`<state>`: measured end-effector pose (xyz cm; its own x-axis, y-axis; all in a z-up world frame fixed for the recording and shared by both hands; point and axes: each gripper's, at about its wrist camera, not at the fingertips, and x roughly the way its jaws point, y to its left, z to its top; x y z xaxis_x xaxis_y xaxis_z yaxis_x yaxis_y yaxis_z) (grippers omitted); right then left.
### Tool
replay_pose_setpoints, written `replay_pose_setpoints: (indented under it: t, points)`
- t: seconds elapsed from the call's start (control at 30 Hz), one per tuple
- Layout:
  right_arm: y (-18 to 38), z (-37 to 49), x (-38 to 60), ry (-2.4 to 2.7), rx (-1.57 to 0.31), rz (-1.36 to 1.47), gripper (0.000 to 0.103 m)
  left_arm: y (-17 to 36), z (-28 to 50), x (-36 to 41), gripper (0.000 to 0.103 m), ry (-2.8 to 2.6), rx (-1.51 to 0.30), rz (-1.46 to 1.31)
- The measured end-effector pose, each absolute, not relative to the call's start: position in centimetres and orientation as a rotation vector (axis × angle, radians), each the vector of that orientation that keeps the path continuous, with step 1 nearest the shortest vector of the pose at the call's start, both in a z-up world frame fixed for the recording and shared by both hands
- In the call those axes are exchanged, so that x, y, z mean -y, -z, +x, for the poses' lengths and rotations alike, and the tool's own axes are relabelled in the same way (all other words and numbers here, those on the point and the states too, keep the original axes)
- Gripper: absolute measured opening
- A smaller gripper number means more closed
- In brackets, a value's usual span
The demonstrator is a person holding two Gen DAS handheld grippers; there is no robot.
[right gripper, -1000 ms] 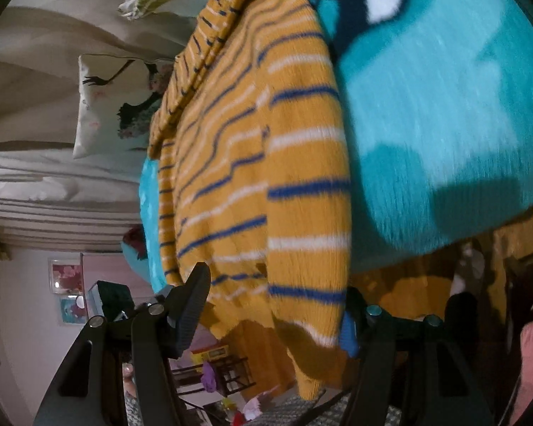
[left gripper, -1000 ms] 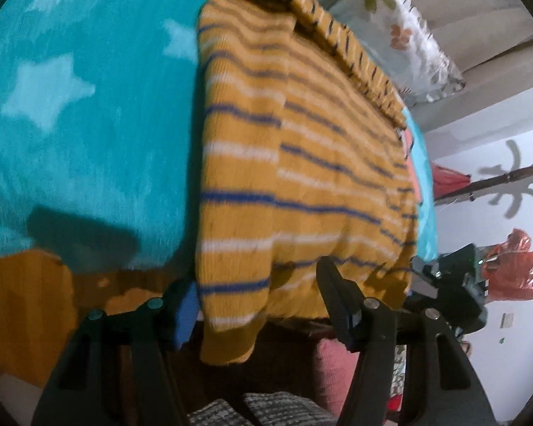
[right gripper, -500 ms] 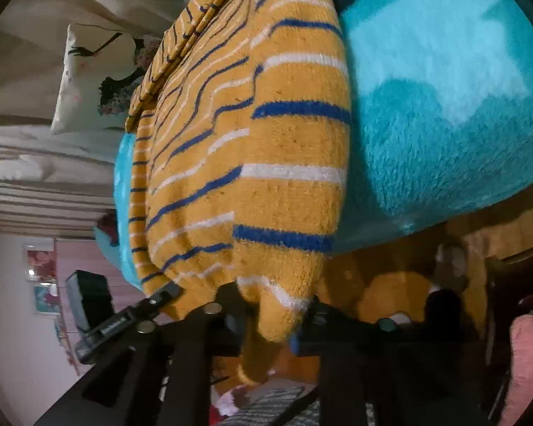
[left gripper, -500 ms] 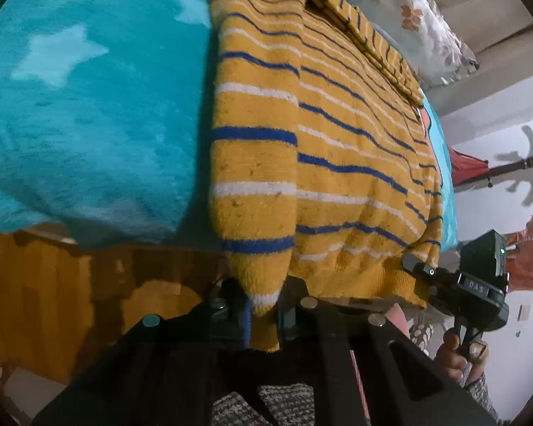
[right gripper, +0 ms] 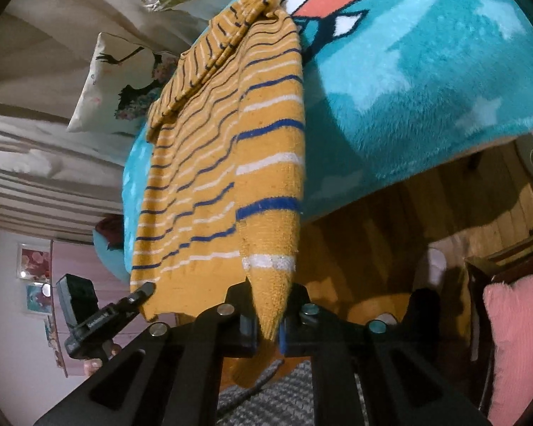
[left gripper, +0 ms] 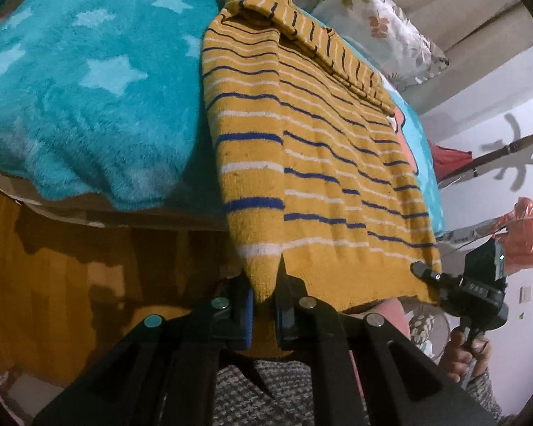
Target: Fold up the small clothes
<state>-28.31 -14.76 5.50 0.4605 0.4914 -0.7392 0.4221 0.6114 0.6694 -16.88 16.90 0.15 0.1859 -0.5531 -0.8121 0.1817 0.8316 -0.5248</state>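
Observation:
A yellow sweater [left gripper: 312,163] with blue and white stripes lies on a teal blanket [left gripper: 81,99], its bottom hem hanging over the bed edge. My left gripper [left gripper: 264,301] is shut on the sweater's left bottom corner. My right gripper [right gripper: 268,316] is shut on the right bottom corner of the sweater [right gripper: 227,163]. Each gripper shows in the other's view: the right one [left gripper: 469,291] at the hem's far corner, the left one [right gripper: 99,316] likewise. The sleeves lie folded across the top of the sweater.
The teal blanket [right gripper: 426,81] has stars and an orange cartoon print. Floral pillows [left gripper: 383,25] lie at the head of the bed. A wooden bed side [left gripper: 71,273] drops below the blanket edge. A pink cushion [right gripper: 515,348] is at the right.
Both grippers were open around the hem corners, then closed on them. The hem is now drawn taut toward me and the sweater lies flatter.

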Motion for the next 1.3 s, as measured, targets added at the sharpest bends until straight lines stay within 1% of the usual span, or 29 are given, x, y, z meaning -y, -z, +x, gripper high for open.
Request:
replay_pose_setpoints:
  t: [0.17, 0.47, 0.67, 0.83, 1.03, 1.27, 1.3]
  points:
    - [-6.4, -27.0, 13.7, -0.051, -1.150, 0.937, 0.008, -0.5, -15.9, -18.2, 0.008, 0.534, -1.278, -0.406]
    - [-10.3, -23.4, 14.4, -0.089, -1.072, 0.905, 0.008, -3.8, -11.6, -17.5, 0.008, 0.561, -1.210, -0.414]
    - [-12.9, -18.0, 16.3, -0.140, -1.010, 0.890, 0.009, -6.1, -5.6, -16.1, 0.008, 0.540, -1.170, -0.456]
    - [-13.8, -10.3, 18.9, -0.168, -0.976, 0.884, 0.009, -7.9, 1.2, -13.5, 0.008, 0.485, -1.144, -0.459]
    - [-12.4, -2.1, 22.6, -0.169, -0.994, 0.879, 0.009, -6.8, 9.7, -10.4, 0.008, 0.412, -1.174, -0.487]
    - [-6.7, 5.7, 26.3, -0.160, -1.100, 0.909, 0.009, -3.3, 16.2, -8.3, 0.010, 0.338, -1.229, -0.509]
    - [-5.8, 6.6, 26.8, -0.163, -1.111, 0.928, 0.012, -2.9, 16.9, -8.3, 0.011, 0.333, -1.230, -0.528]
